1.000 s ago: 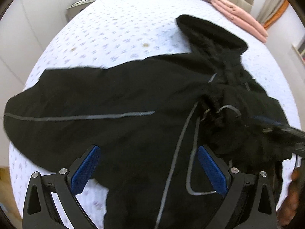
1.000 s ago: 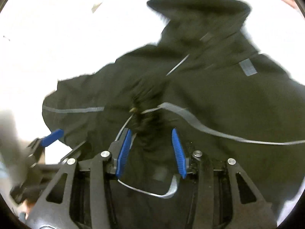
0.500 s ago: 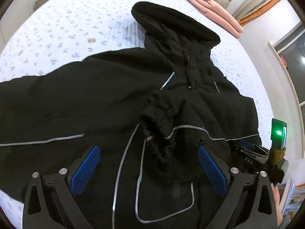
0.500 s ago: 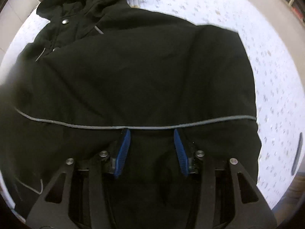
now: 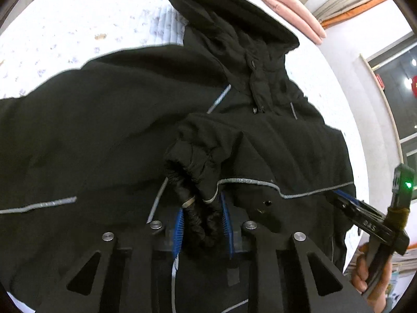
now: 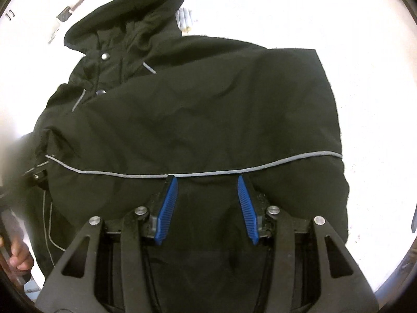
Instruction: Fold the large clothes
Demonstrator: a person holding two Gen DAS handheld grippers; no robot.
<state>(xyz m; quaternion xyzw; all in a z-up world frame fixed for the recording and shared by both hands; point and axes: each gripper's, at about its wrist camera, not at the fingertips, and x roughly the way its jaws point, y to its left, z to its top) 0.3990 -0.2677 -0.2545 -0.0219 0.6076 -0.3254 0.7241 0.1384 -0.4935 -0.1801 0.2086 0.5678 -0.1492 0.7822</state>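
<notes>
A large black hooded jacket (image 5: 109,120) with grey reflective piping lies spread on the bed, hood at the far end. One sleeve is folded across its front. My left gripper (image 5: 202,221) is shut on that sleeve's elastic cuff (image 5: 192,182). In the right wrist view the same jacket (image 6: 208,114) fills the frame. My right gripper (image 6: 206,203) hovers over the jacket's lower right part with its blue pads apart and nothing between them. It also shows at the right of the left wrist view (image 5: 365,216).
The bed has a white sheet (image 5: 78,15) with small purple dots. Folded pink bedding (image 5: 286,0) lies at the far end by the headboard. A window (image 5: 396,88) is at the right. The bed's near edge is close below the jacket hem.
My left gripper has closed from wide open onto the sleeve cuff. My right gripper has let go of the cuff, moved right over the jacket's right side and opened wider.
</notes>
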